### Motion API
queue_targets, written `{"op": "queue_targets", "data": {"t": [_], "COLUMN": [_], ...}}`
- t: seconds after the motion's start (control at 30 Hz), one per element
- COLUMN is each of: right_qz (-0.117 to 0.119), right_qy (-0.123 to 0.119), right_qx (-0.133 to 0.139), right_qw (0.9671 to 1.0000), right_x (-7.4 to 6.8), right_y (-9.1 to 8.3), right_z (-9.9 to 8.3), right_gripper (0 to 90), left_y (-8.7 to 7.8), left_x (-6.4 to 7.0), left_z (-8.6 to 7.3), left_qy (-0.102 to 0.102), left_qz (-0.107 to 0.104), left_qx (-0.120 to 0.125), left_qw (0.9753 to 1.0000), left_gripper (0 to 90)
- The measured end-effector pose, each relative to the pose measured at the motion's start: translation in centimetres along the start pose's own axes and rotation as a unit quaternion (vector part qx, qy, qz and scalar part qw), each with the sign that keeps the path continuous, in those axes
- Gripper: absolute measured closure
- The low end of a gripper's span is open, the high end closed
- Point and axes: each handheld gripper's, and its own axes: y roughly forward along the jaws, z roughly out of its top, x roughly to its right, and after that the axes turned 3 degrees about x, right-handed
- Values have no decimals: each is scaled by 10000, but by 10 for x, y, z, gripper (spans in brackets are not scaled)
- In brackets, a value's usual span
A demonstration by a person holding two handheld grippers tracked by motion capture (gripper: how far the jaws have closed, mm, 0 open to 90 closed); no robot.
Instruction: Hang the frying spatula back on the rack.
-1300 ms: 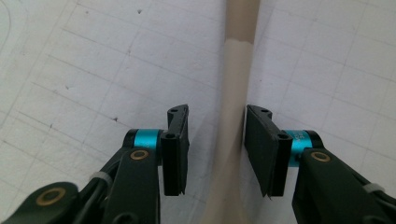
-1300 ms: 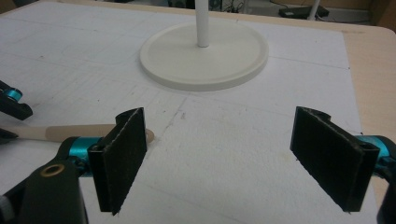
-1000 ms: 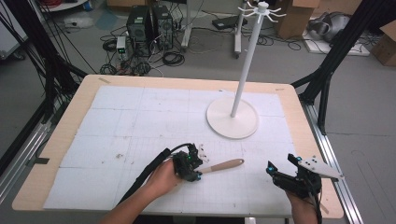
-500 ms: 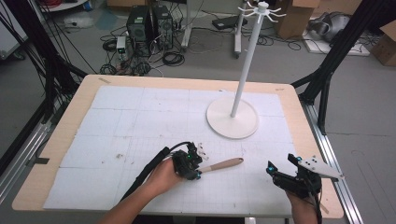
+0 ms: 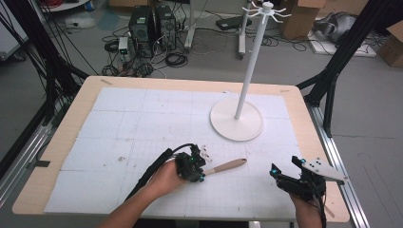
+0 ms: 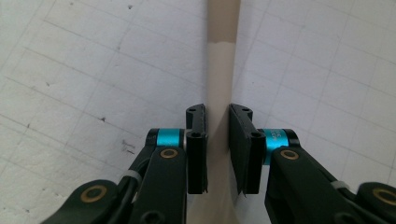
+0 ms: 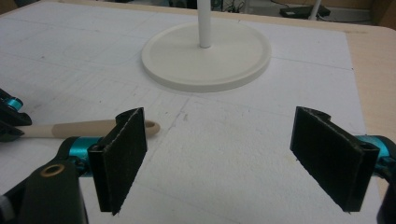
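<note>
One wooden handle [image 6: 219, 93] lies on the table's near middle, pinched by our left gripper [image 5: 191, 167], so we judge the grasp step done and lifting toward the hook stand [image 5: 236, 121] next, while our right gripper [image 5: 298, 180] hangs wide open, empty.

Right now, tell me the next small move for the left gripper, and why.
Probably lift it slightly. The left gripper has both jaws against the beige wooden utensil handle, which lies flat on the white gridded mat. The white hook stand is apart, and the right gripper is open.
</note>
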Motion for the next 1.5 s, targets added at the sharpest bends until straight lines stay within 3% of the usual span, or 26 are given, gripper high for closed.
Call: {"op": "queue_targets", "data": {"t": [0.23, 0.47, 0.67, 0.8, 1.03, 1.13, 1.33, 1.43, 1.5], "right_qz": [-13, -12, 30, 109, 323, 370, 565, 751, 910], "right_qy": [46, 52, 54, 0, -1, 38, 159, 191, 185], "right_qx": [4, 17, 76, 150, 251, 304, 481, 588, 663], "right_qw": [10000, 10000, 10000, 9998, 9992, 9988, 9971, 9953, 9935], "right_x": [1, 1, 0, -6, -18, -21, -31, -40, -48], "right_y": [-1, -1, -4, -3, 1, 2, 5, 8, 9], "right_z": [0, 0, 2, 5, 11, 13, 21, 26, 31], "right_gripper": [176, 176, 176, 176, 176, 176, 175, 175, 175], "left_y": [-1, -8, -25, -36, -55, -62, -73, -79, -81], "left_x": [1, 4, 6, 10, 11, 11, 12, 14, 17], "left_z": [-1, 1, 1, 1, -6, -11, -20, -23, -24], "left_qy": [73, 49, -67, -107, -212, -255, -392, -431, -425], "left_qz": [52, 46, 158, 215, 400, 479, 634, 737, 797], "left_qx": [30, 296, 753, 1129, 1739, 1996, 2504, 2675, 2744], "left_qw": [10000, 9995, 9970, 9933, 9837, 9784, 9653, 9598, 9574], "left_gripper": [779, 779, 778, 778, 778, 778, 777, 777, 777]}}
